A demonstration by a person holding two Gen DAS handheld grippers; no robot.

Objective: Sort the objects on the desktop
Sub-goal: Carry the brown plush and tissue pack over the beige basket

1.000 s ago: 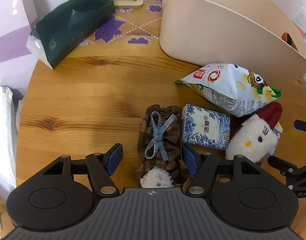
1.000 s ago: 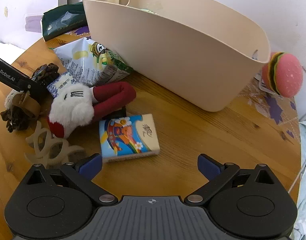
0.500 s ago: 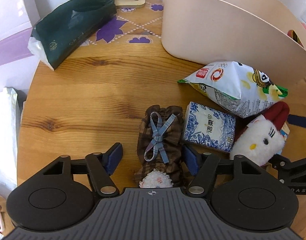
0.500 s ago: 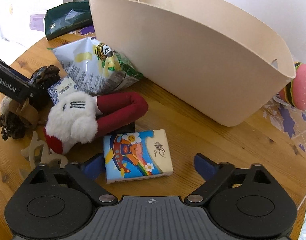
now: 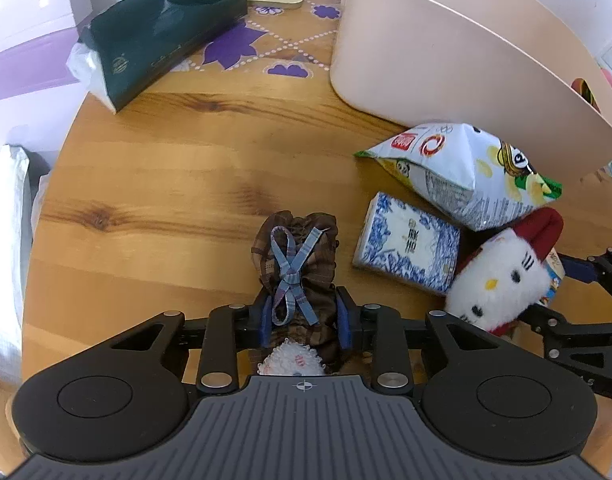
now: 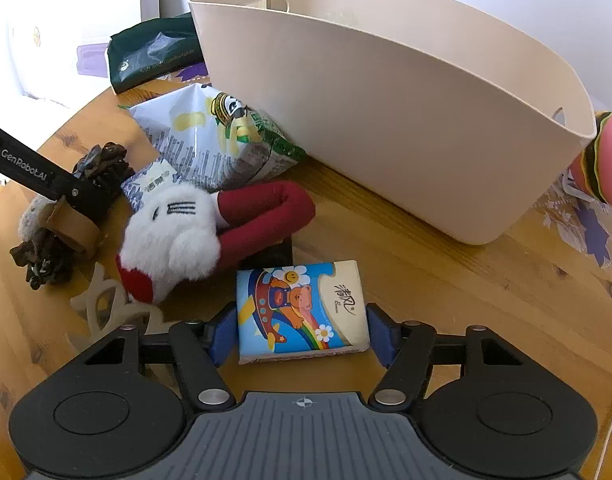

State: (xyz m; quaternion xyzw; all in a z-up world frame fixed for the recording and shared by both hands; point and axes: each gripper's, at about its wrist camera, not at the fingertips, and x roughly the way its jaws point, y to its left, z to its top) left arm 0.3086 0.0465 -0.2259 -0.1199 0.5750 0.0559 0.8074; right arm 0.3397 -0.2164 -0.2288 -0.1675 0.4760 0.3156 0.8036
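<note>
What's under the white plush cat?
In the right wrist view, the white plush cat lies over a blue-patterned tissue pack and a dark object; what else it covers is hidden.

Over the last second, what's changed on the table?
Both grippers have been closing. The left gripper now has its pads against the brown scrunchie; the right gripper is narrowing around the cartoon tissue pack, not clearly clamped yet. The bin, snack bag and plush stayed put.

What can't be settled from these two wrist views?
- Bin contents: both views, its wall hides the inside.
- Flat cream cutout: right view, under the plush and the claw body.
- Burger toy: right view, cut by the edge.
- Dark block under the plush: mostly covered.
</note>
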